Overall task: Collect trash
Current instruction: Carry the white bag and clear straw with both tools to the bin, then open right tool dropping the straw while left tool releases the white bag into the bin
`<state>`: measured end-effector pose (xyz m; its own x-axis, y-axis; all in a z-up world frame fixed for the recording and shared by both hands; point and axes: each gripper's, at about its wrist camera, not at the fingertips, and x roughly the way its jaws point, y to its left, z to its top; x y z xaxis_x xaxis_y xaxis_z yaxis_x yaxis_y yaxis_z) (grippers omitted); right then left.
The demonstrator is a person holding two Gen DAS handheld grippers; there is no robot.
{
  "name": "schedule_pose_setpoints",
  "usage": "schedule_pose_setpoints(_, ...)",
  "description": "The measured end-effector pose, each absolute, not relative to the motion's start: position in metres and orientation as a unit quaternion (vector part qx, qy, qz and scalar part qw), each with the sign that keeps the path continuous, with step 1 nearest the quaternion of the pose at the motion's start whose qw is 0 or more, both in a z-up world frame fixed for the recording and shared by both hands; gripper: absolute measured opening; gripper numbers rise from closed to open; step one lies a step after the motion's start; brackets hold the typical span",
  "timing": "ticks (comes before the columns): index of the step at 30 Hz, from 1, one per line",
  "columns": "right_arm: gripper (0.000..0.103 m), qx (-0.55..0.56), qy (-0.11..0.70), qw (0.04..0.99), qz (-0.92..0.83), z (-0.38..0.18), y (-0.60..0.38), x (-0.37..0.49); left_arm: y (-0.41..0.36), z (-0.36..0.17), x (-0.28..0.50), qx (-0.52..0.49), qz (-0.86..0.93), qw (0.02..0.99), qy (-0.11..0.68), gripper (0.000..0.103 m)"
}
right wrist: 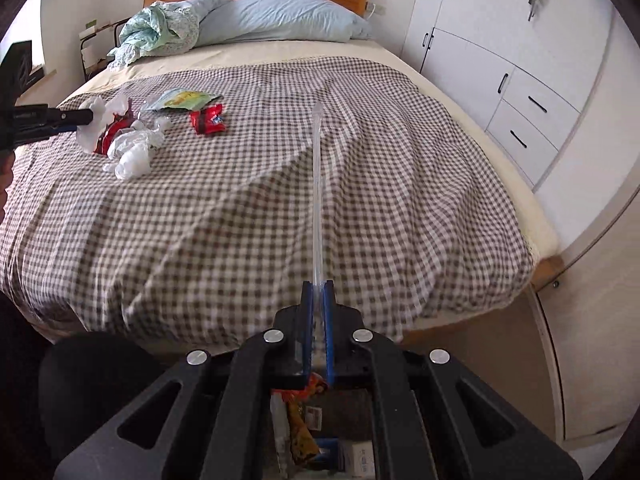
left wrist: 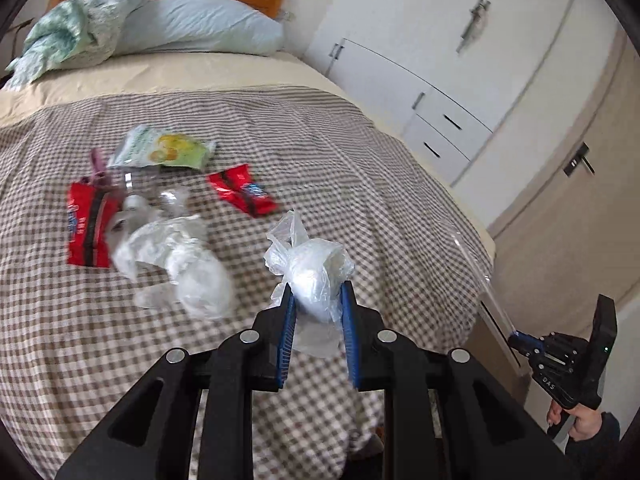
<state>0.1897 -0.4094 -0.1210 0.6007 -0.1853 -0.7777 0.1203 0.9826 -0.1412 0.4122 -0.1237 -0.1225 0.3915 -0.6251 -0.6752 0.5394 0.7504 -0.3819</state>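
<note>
a plastic wad is pinched in the left gripper, a clear strip in the right gripper, both held clear of the bed (bin-bound, probably); wrappers are left there.

A: Where's the left hand-held gripper?
B: Above the bed, tilted downward, jaws clamped on a crumpled plastic bag.
A: And the right hand-held gripper?
B: Beyond the bed's foot, angled down, jaws nearly together, pinching a clear straw. A hand grips its handle.
</note>
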Motion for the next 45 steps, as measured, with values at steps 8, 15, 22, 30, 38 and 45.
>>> schedule_pose_setpoints(8, 0.005, -0.027, 0.492, 0.866, -0.092, -0.148, -0.460, 0.097, -0.262, -0.114, 0.326, 0.045, -0.465, 0.762, 0.448, 0.019)
schedule_pose_setpoints(15, 0.005, 0.027, 0.575, 0.814, -0.070, -0.229, -0.486, 0.040, -0.364, -0.166, 0.277, 0.172, -0.481, 0.695, 0.505, 0.020)
schedule_pose_setpoints(22, 0.005, 0.085, 0.635, 0.767, -0.035, -0.330, -0.488, 0.052, -0.422, -0.217, 0.248, 0.256, -0.461, 0.656, 0.539, 0.020)
schedule_pose_setpoints(30, 0.005, 0.136, 0.659, 0.739, -0.012, -0.420, -0.475, 0.081, -0.462, -0.268, 0.227, 0.299, -0.442, 0.626, 0.569, 0.020)
schedule_pose_setpoints(38, 0.008, 0.158, 0.679, 0.717, -0.007, -0.487, -0.468, 0.094, -0.479, -0.302, 0.217, 0.331, -0.415, 0.608, 0.590, 0.020)
schedule_pose_setpoints(45, 0.056, 0.189, 0.609, 0.771, -0.014, -0.440, -0.481, 0.071, -0.502, -0.339, 0.215, 0.361, -0.386, 0.595, 0.605, 0.020)
